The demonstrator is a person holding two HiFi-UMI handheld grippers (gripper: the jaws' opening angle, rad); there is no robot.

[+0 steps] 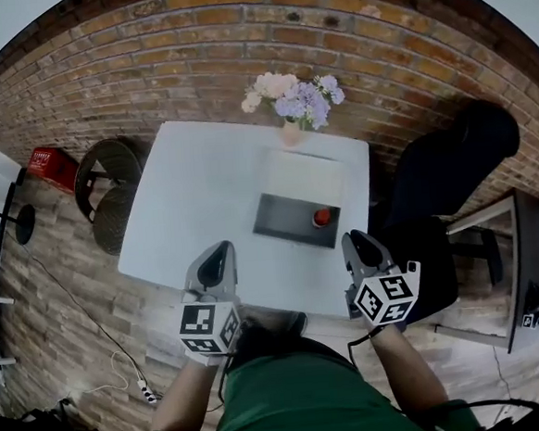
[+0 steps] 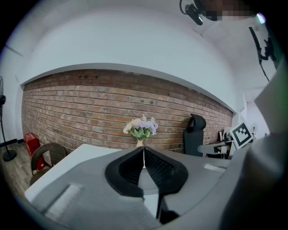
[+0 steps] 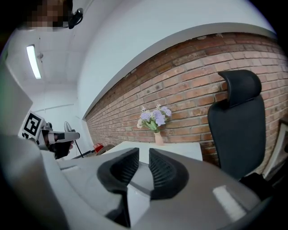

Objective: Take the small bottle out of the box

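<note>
The small bottle (image 1: 322,217), likely light and slick, awaits a pinch below its red top in the box (image 1: 279,220); left gripper (image 1: 219,254) fingers together, right gripper (image 1: 355,240) fingers slightly apart, empty.

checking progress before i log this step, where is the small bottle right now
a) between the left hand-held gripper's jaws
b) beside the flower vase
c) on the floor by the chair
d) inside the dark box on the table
d: in the head view the small bottle sits inside the dark box, near its right end.
</note>
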